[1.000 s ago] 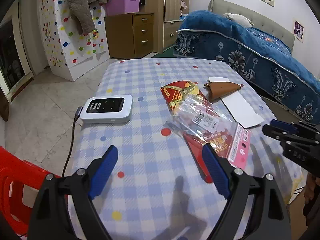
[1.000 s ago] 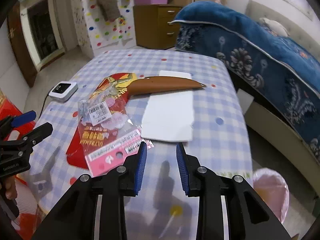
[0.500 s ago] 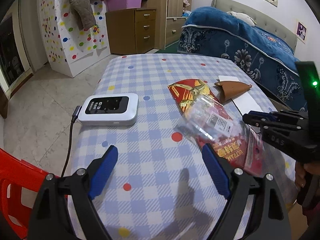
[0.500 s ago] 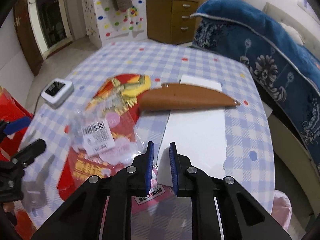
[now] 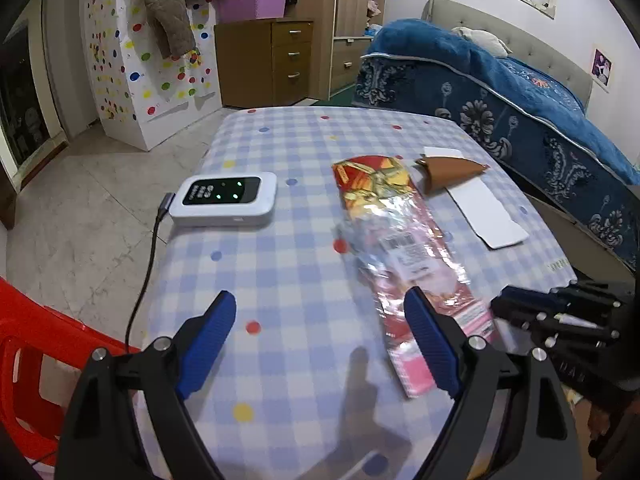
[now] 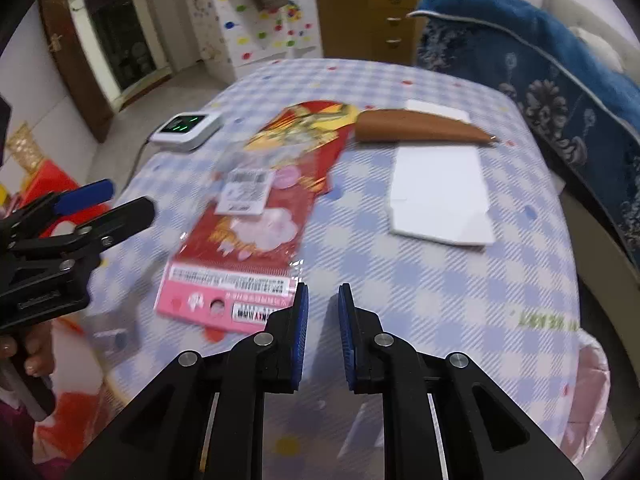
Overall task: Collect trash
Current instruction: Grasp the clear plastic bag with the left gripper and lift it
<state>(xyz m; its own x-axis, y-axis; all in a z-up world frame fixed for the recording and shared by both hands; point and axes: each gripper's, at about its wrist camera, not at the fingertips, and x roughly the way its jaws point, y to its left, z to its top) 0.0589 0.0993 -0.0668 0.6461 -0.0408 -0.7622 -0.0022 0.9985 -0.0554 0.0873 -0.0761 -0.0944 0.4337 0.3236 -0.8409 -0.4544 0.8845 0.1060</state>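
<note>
Left gripper (image 5: 320, 320): spread wide, empty, as 0.5 s ago.
Right gripper (image 6: 323, 312): narrow gap, wider than before, empty.
Red-and-pink plastic wrapper (image 6: 248, 232): flat on checked tablecloth (image 6: 420, 280), just ahead of both grippers.

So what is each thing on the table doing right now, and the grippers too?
left gripper: open wide, holding nothing.
right gripper: slightly open, holding nothing.
red wrapper: lying flat on the table.
white paper: flat, far end under the brown pouch.
brown pouch: lying on its side.
white device: plugged in, green lights on.
</note>
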